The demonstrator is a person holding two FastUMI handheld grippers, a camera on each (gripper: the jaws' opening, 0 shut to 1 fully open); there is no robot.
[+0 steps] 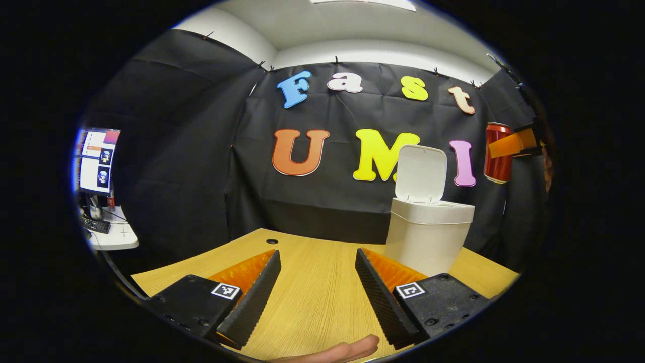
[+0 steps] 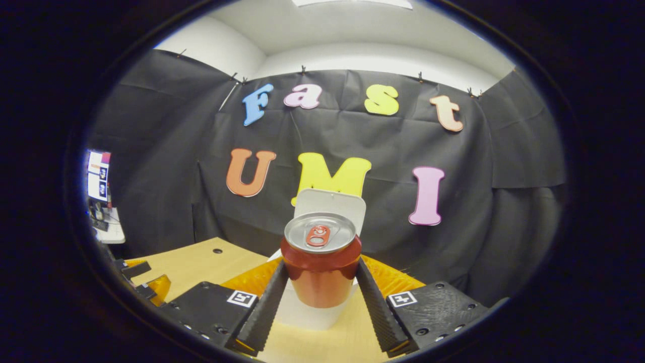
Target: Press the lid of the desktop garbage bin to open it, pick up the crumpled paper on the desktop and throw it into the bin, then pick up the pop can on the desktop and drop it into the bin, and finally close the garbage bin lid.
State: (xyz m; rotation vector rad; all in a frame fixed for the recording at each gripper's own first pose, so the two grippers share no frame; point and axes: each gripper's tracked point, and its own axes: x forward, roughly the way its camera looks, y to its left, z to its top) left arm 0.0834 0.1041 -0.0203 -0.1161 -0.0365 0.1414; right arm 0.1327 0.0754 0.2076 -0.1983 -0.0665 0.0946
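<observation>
The right gripper [image 2: 321, 287] pinches the can [image 2: 321, 264] upright, both fingers pressed on its sides, held up in the air near the bin [image 1: 428, 232]. The lid [image 1: 421, 173] stands open. The left gripper [image 1: 316, 287] hangs over the table [image 1: 312, 302] with fingers spread, holding nothing. I can't see the paper, so it's probably in the bin already. My worry is that the can looks almost as wide as the opening, so letting go off-centre could bounce it off the rim or tip the bin.
</observation>
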